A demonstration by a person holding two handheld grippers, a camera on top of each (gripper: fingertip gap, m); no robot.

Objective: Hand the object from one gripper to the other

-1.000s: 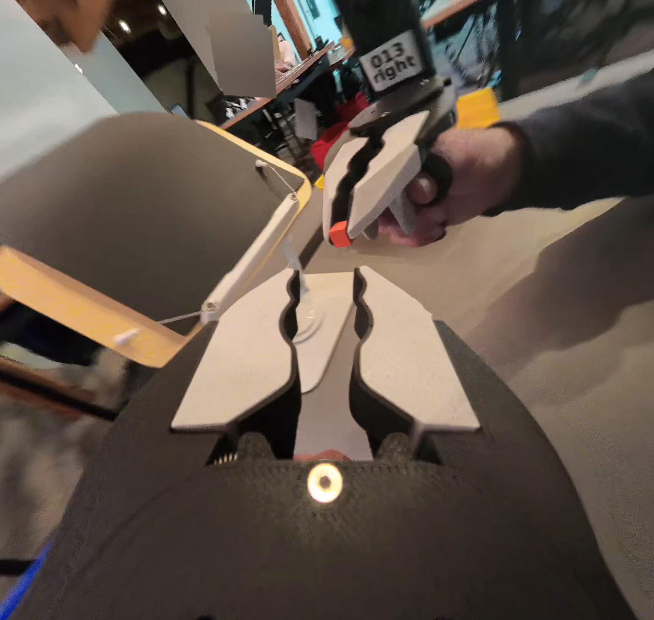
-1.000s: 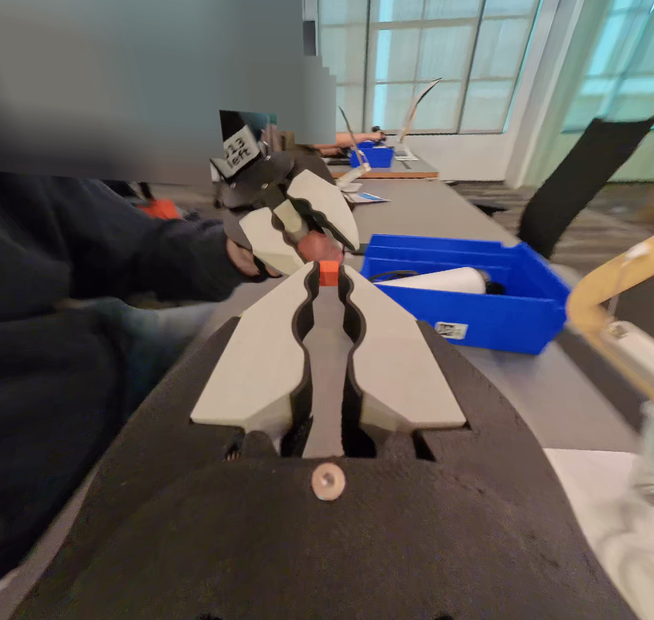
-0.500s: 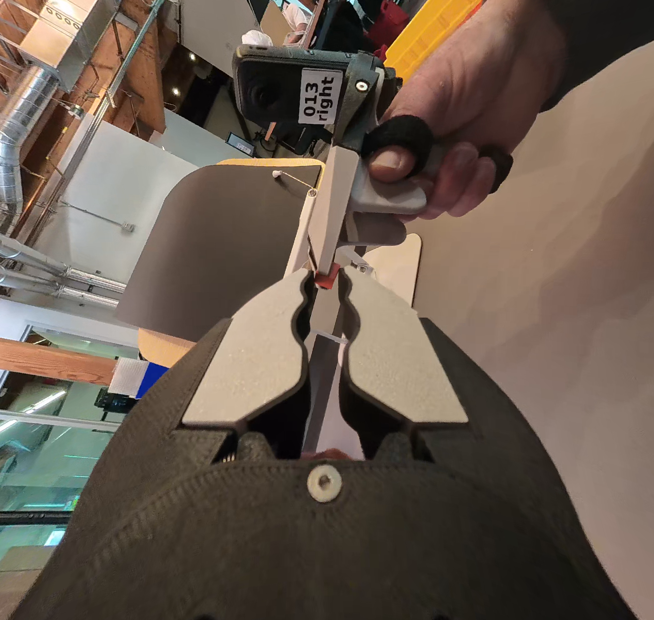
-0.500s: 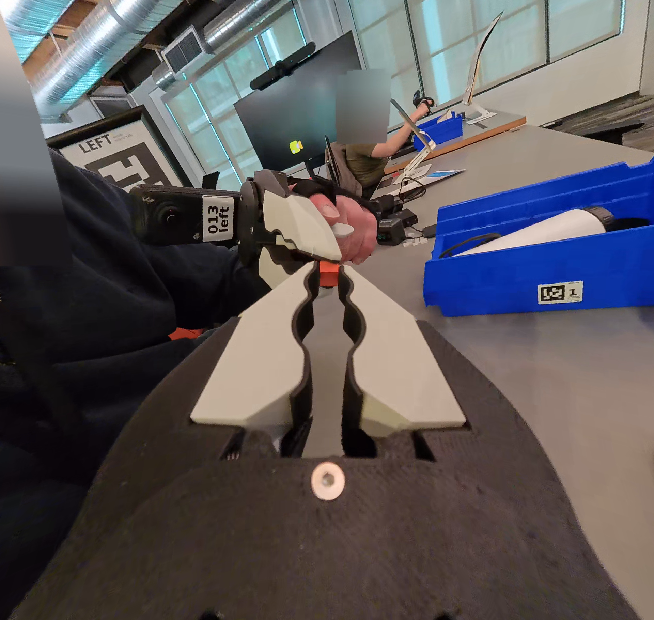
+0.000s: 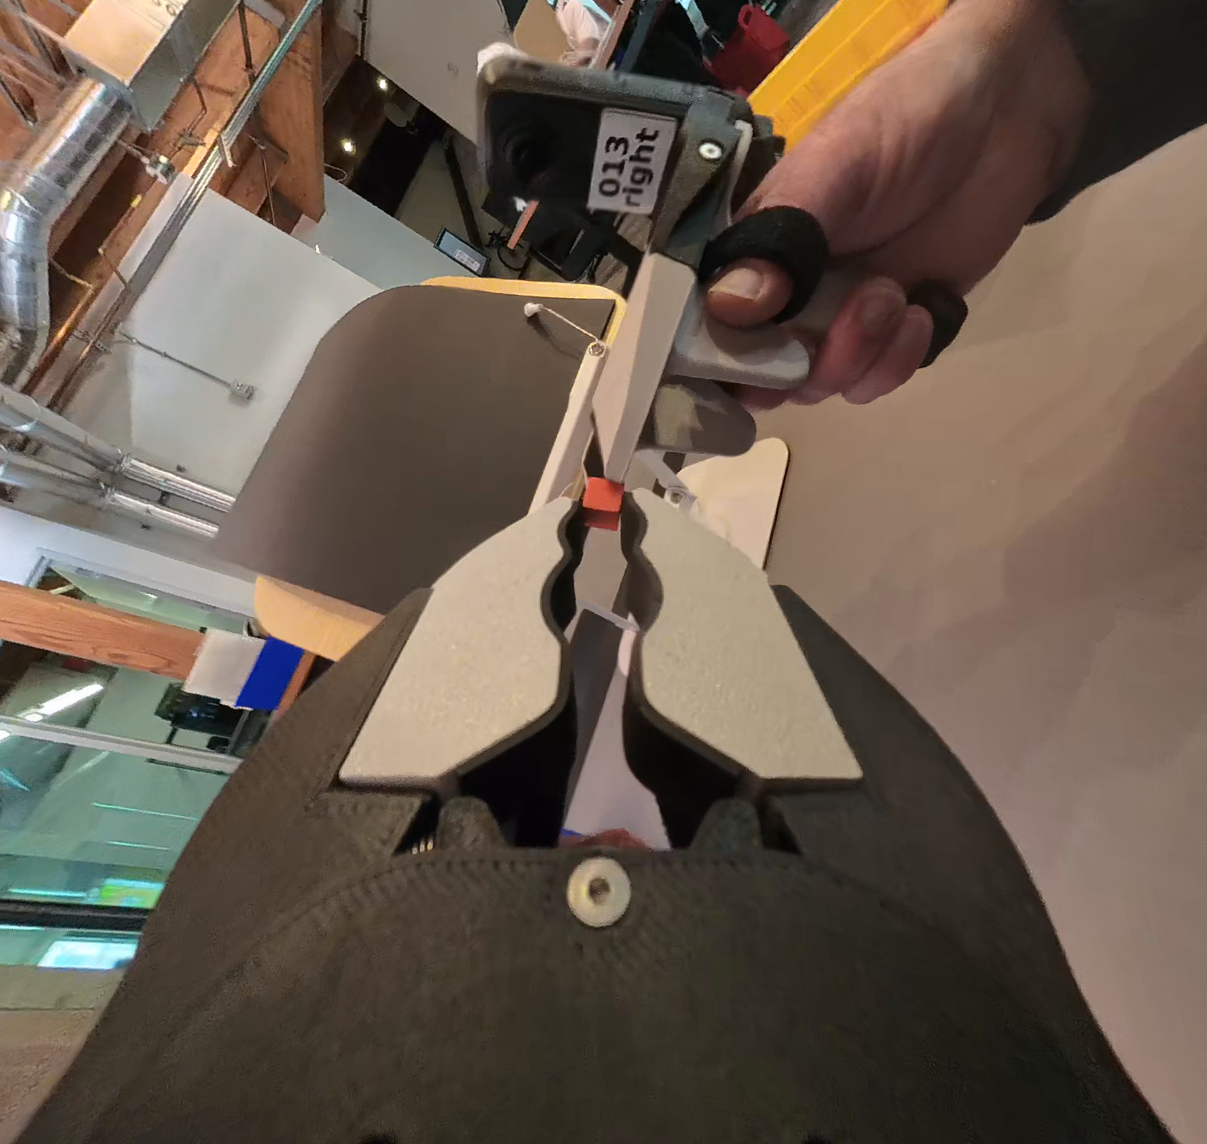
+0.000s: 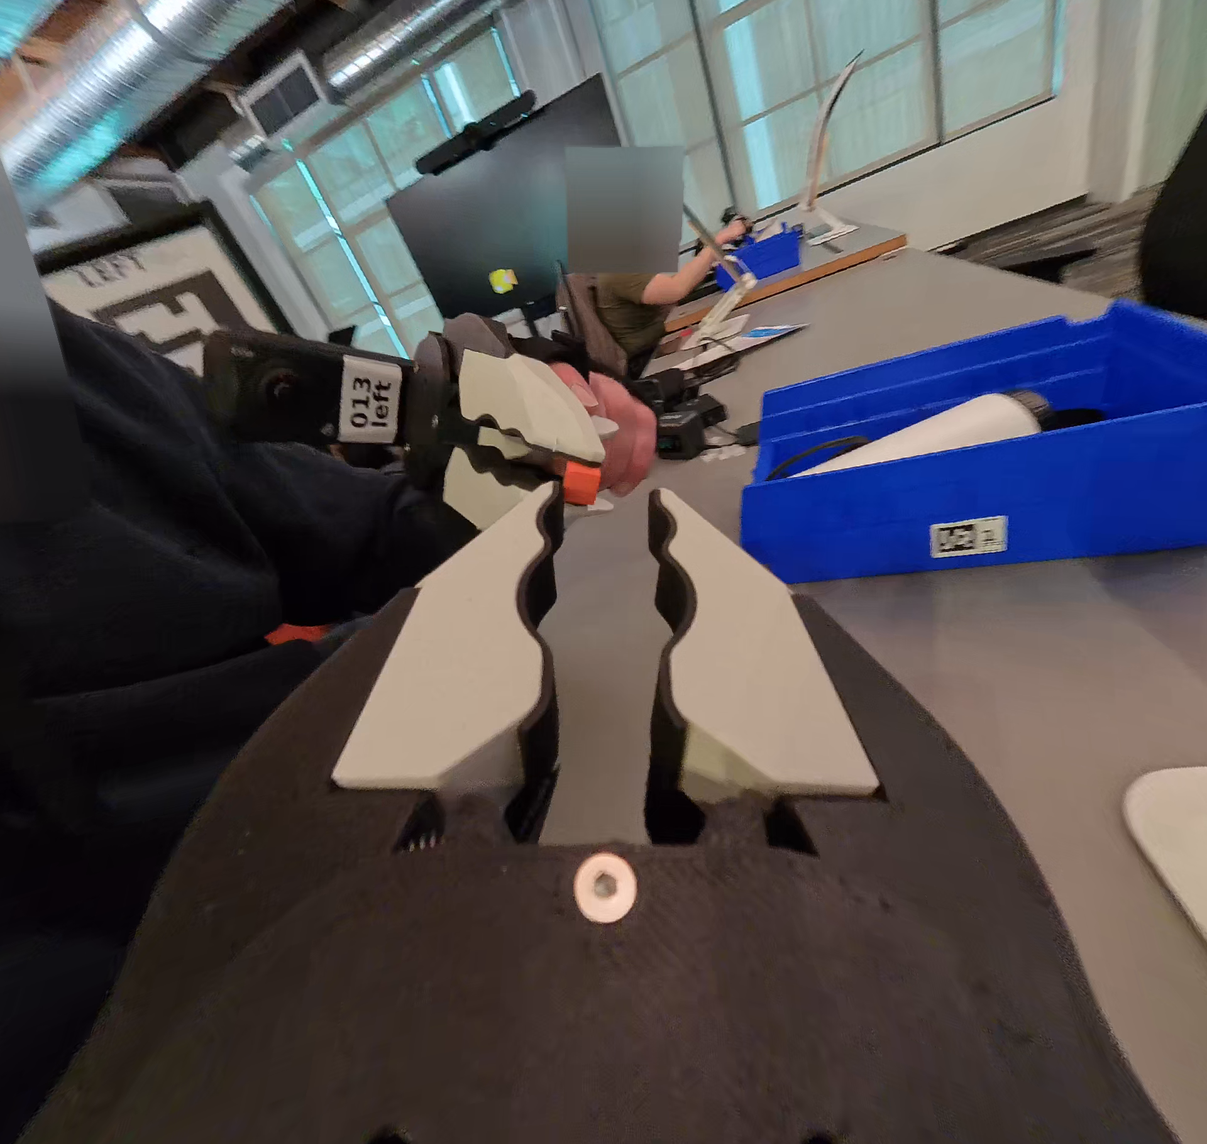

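Each wrist camera looks forward along its own fingers, close, facing the other; both share the orange block above the surface.

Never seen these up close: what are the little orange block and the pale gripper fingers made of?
The orange block looks like matte hard plastic or dense foam: sharp edges, no shine. The left gripper fingers look like grainy, matte, possibly printed plastic with dark, probably rubbery liners.

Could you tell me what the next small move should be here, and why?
Probably draw the right gripper back: its jaws stand open, while the left gripper is shut on the orange block, so the handover looks done.
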